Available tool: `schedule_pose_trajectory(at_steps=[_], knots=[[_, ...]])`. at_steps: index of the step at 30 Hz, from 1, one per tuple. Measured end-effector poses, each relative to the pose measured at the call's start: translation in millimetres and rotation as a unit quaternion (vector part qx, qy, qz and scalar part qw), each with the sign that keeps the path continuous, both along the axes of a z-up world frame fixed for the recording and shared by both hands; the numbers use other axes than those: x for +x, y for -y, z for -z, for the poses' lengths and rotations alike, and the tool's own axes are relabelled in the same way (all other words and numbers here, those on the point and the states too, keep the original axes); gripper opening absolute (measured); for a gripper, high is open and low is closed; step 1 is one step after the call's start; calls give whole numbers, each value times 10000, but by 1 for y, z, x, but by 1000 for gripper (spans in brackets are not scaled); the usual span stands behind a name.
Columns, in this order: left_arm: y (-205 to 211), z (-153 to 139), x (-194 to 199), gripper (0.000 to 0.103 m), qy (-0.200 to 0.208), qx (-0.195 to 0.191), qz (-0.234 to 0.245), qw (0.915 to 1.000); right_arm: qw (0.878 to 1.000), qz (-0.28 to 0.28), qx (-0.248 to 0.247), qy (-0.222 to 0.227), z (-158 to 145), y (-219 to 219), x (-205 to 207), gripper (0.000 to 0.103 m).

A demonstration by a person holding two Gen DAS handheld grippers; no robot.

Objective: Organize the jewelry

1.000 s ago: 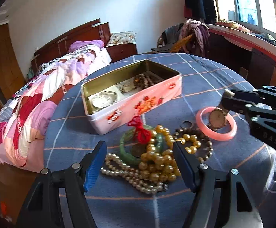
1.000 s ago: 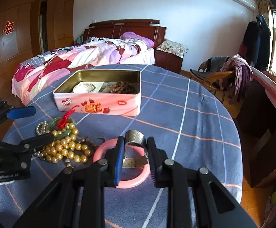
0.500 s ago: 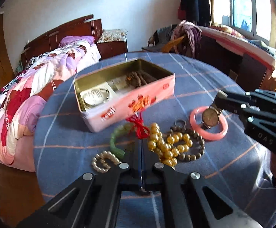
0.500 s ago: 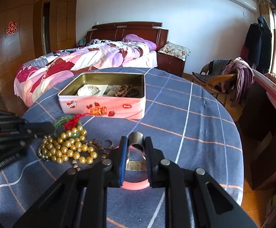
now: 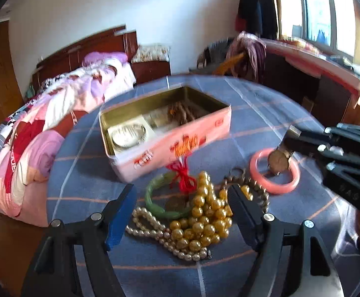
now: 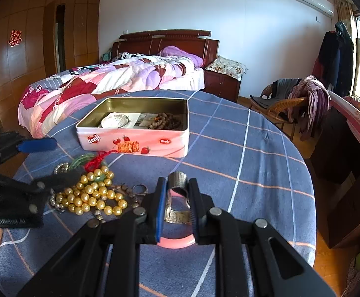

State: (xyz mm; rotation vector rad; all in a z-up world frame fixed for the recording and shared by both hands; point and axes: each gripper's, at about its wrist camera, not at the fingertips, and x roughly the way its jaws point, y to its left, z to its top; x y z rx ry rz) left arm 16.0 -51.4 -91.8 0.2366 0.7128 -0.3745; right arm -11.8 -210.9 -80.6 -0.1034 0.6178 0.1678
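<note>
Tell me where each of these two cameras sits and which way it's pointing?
Left wrist view: sits on the left gripper, looking forward over its open fingers at the bead pile and pink tin; the right gripper shows at right.
Right wrist view: sits on the right gripper, fingers closed around the watch above the pink bangle; the left gripper shows at left.
Shared: tin, beads, bangle, watch, blue checked tablecloth, bed.

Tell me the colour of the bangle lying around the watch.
Pink; the bangle shows best in the left wrist view, ringing the watch.
</note>
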Motion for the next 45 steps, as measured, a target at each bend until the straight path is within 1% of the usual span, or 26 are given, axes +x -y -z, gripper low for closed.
schedule_pose_trajectory(at_steps=[1,2,4,6,7,9,11,15,21,26,33,36,39,45], knots=[[2,4,3,68,-4,59,-13,10000,10000,-6,-6,-7,1,0,0,20],[4,7,5,57,-32,77,22,10000,10000,-19,-13,-18,2,-1,0,20],[10,15,12,46,-191,125,128,9997,10000,-34,-29,-38,5,-1,1,20],[16,22,15,29,-312,145,255,9991,10000,-40,-39,-60,6,-2,2,20],[17,23,16,10,-360,130,297,9988,10000,-41,-39,-63,7,-1,2,20],[15,20,14,10,-342,37,317,9989,10000,-34,-22,-40,5,1,1,20],[8,10,9,10,-257,-132,320,9991,10000,-26,17,8,0,3,-1,20],[-7,-17,2,10,-43,-446,278,9986,9999,-29,65,104,-8,3,-3,20],[-17,-49,-2,10,256,-696,295,9968,9996,-94,109,226,-18,1,-5,20],[-28,-67,-2,10,355,-945,338,9943,9993,-66,167,338,-28,1,-4,20],[-41,-83,-1,10,471,-1223,470,9903,9989,-96,203,409,-32,1,-4,20],[-45,-83,2,10,461,-1254,466,9899,9989,-109,212,410,-32,0,-4,20],[-51,-80,7,10,336,-1453,510,9875,9989,-104,212,407,-31,1,-4,20],[-57,-79,11,10,321,-1465,456,9876,9988,-119,216,426,-32,1,-4,20]])
